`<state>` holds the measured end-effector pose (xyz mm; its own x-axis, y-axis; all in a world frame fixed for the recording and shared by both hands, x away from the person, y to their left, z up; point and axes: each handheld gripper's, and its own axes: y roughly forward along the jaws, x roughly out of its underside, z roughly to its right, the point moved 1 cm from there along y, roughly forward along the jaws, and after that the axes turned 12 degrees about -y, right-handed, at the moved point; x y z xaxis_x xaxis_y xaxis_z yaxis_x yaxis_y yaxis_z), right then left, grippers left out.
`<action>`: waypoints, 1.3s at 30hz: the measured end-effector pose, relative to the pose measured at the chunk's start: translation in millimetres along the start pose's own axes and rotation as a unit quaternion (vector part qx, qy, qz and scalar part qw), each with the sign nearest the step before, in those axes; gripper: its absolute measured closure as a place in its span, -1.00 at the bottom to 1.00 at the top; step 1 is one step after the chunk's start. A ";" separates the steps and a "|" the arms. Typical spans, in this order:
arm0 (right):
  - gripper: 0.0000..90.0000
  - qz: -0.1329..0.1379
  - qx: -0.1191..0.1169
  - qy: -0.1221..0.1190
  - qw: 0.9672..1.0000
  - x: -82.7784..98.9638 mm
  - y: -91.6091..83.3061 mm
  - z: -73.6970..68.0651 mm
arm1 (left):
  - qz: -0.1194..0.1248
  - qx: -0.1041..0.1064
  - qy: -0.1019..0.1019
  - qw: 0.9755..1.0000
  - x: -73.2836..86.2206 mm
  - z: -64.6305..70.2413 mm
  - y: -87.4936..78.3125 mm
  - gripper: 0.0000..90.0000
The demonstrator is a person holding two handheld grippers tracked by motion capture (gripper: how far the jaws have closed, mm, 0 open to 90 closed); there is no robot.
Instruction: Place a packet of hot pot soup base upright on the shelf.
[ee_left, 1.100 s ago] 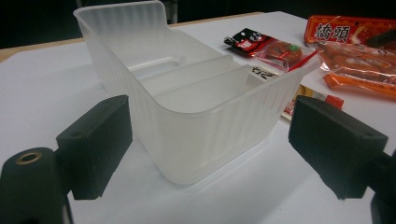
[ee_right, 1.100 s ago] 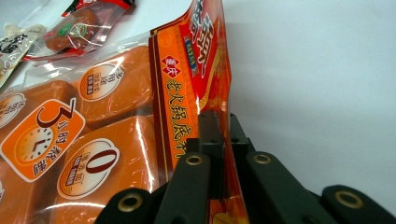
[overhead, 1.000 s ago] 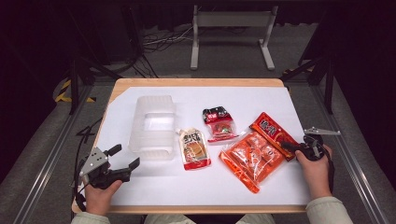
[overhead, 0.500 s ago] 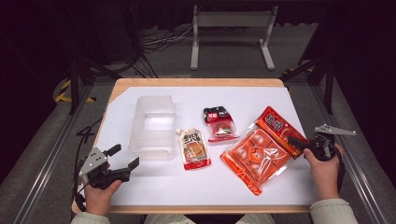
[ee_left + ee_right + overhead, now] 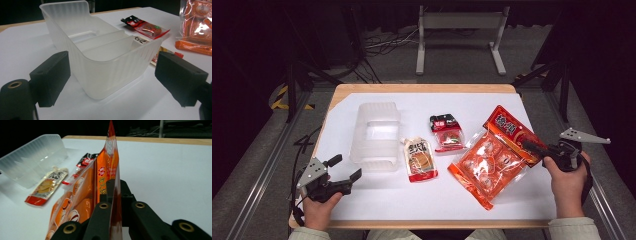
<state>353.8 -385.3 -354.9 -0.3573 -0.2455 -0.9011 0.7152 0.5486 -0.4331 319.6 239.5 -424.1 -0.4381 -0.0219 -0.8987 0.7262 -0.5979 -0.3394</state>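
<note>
The right gripper (image 5: 532, 146), at the right edge of the high view, has its jaws pressed together on the edge of the big orange packet (image 5: 491, 160). In the right gripper view that packet (image 5: 106, 177) stands up on edge from between the black jaws, thin and glossy, with white and red print near its top. From above it is a clear-fronted orange bag showing round orange pieces inside and a red header with pale lettering; it sits right of centre, its near corner toward the lower middle of the frame.

The left gripper (image 5: 346, 169), at the lower left, has its jaws spread wide with nothing between them, and in its own view they frame the near end of the frosted plastic bin (image 5: 100, 57).

On the white table (image 5: 522, 100) I count one bin (image 5: 376, 135), upper left of centre, and three packets: the orange one, a small pale pouch (image 5: 419, 159) with a red bottom just beside the bin, and a small red-and-black packet (image 5: 447, 132) in the middle. Two grippers, one in each hand.
</note>
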 end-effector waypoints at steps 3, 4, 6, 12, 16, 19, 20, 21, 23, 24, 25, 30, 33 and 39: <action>1.00 0.009 -0.010 -0.005 1.000 -6.5 -3.8 -5.5 | -0.002 0.005 0.001 1.000 -0.1 0.1 2.1 -0.66; 1.00 0.012 -0.013 -0.006 1.000 -9.4 -5.1 -8.4 | -0.001 0.007 0.002 1.000 -0.4 0.3 2.5 -0.65; 1.00 0.018 -0.019 -0.012 1.000 -14.3 -7.4 -13.0 | 0.002 0.009 0.002 1.000 -1.3 1.1 3.0 -0.64; 1.00 0.032 -0.042 -0.031 0.998 -31.0 -13.9 -30.0 | 0.008 -0.039 0.018 0.999 -6.6 4.5 3.7 -0.59; 1.00 0.038 -0.054 -0.045 0.997 -40.5 -16.4 -41.5 | 0.006 -0.049 0.006 0.999 -8.3 1.0 4.3 -0.57; 1.00 0.042 -0.064 -0.055 0.996 -47.2 -17.4 -49.1 | 0.001 -0.032 0.001 0.999 -10.8 1.2 3.7 -0.48; 1.00 0.043 -0.068 -0.059 0.995 -49.3 -17.6 -51.6 | 0.000 -0.030 0.002 1.000 -12.0 1.9 3.1 -0.48; 1.00 0.043 -0.068 -0.059 0.995 -49.3 -17.6 -51.6 | 0.000 -0.030 0.002 1.000 -12.0 1.9 3.1 -0.49; 1.00 0.045 -0.076 -0.066 0.994 -53.7 -18.0 -56.5 | 0.002 -0.028 0.003 1.000 -14.1 3.9 1.8 -0.49; 1.00 0.046 -0.079 -0.067 0.994 -55.7 -18.4 -58.6 | 0.004 -0.026 0.006 1.000 -15.1 4.4 1.4 -0.49; 1.00 0.047 -0.083 -0.070 0.993 -57.5 -18.8 -60.3 | 0.006 -0.025 0.007 1.000 -15.8 5.0 0.9 -0.49; 1.00 0.054 -0.098 -0.079 0.991 -65.8 -22.4 -68.0 | 0.015 -0.035 0.002 0.999 -17.8 6.7 -1.2 -0.49; 1.00 0.055 -0.098 -0.087 0.990 -70.5 -24.5 -71.7 | 0.020 -0.035 -0.005 0.999 -19.8 6.0 -2.7 -0.48; 1.00 0.053 -0.089 -0.090 0.990 -74.5 -26.9 -68.9 | 0.007 -0.009 -0.023 1.000 -19.3 3.9 -0.6 -0.40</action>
<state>319.9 -326.8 -274.8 -0.1612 -0.3084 -0.9375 0.6193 0.7080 -0.3394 325.5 237.1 -405.4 -0.4511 -0.0680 -0.8899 0.7423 -0.5822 -0.3318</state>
